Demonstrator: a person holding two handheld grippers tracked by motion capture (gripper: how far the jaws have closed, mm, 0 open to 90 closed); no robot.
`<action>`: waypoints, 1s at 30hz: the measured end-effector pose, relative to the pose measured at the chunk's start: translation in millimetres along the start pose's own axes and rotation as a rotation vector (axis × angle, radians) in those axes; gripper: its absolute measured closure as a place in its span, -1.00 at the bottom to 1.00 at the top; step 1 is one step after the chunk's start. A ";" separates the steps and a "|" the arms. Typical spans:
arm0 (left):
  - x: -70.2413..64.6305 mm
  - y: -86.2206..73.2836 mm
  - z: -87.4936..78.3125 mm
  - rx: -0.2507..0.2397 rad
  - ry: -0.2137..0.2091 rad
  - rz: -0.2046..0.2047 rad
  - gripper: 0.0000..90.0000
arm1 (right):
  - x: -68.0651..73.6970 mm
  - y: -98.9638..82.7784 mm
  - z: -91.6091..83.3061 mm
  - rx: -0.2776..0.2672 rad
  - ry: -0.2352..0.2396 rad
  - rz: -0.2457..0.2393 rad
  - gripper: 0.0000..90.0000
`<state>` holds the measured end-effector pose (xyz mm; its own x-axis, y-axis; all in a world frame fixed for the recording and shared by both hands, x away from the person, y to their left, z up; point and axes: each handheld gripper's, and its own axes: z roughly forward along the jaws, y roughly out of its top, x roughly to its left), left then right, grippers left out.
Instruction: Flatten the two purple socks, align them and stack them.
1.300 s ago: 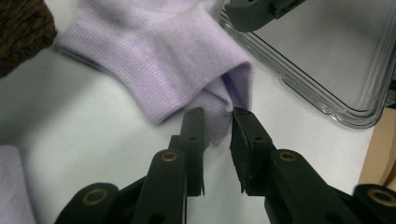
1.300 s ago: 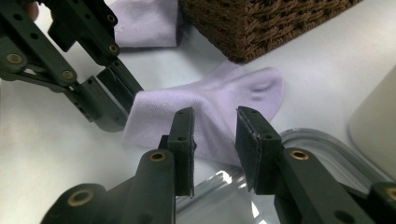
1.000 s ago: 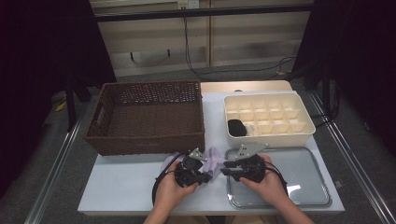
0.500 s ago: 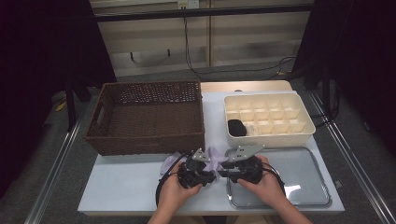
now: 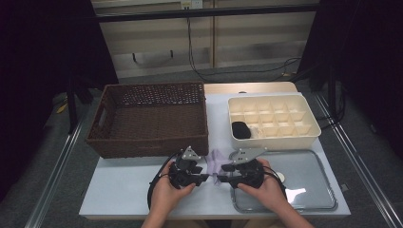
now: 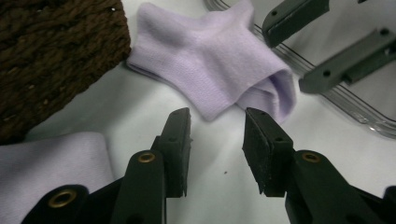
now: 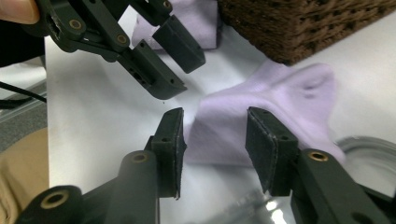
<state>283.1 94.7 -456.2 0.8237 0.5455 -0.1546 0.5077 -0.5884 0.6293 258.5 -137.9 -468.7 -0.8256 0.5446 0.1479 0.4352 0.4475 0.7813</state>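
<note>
Sock (image 6: 210, 70) soft matt knit; basket (image 5: 152, 118) rough woven wicker.

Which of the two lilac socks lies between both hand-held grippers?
The folded lilac sock beside the tray; the other lilac sock lies flat near the basket.

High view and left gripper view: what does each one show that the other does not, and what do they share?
High view alone: the compartment box with a black item, both hands, and the full basket. Left gripper view alone: a second lilac cloth at its lower left, and the gap between the left gripper and the sock; its jaws have just been opening, nothing between them. Shared: sock, basket, tray, right gripper.
</note>
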 end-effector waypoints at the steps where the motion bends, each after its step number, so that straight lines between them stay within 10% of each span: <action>1: 0.8 -0.3 -0.5 0.003 0.011 -0.003 0.34 | 1.4 1.3 3.3 0.009 -0.004 -0.007 0.25; 11: 12.8 -6.2 -9.9 -0.048 0.041 -0.046 0.27 | 6.7 5.6 26.6 0.117 -0.025 -0.113 0.34; 16: 12.5 -6.9 -8.7 -0.042 0.041 -0.042 0.27 | 3.5 5.3 24.4 0.122 -0.033 -0.084 0.79; 30: 15.7 -8.2 -8.0 -0.049 0.042 -0.047 0.23 | -0.1 10.5 -2.3 0.069 0.035 -0.019 0.82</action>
<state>289.8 112.8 -457.7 0.7874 0.5969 -0.1538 0.5321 -0.5323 0.6585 262.3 -134.9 -459.1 -0.8457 0.5105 0.1555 0.4417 0.5063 0.7406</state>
